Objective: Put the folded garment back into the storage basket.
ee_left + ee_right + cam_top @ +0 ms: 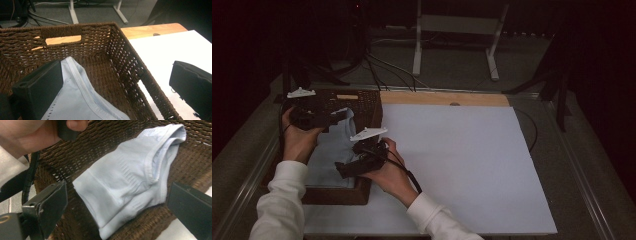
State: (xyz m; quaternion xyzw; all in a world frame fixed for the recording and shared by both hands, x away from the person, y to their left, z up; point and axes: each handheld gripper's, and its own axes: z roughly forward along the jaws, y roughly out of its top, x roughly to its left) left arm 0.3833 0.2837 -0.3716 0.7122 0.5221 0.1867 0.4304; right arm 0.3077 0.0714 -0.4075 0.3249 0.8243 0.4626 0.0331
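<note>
Holding both tongs wide open, you grip nothing: the left tongs (pixel 337 116) and right tongs (pixel 343 169) hover over the pale blue cloth (pixel 130 180) inside the brown basket (pixel 130 65).

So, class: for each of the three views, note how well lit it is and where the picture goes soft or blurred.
High view: dim, dark surroundings, the white rectangular board brightest. Left gripper view: evenly lit, the brown woven wicker basket sharp, near jaws soft. Right gripper view: the pale blue knitted garment slightly blurred, the hand at the top left out of focus.
</note>
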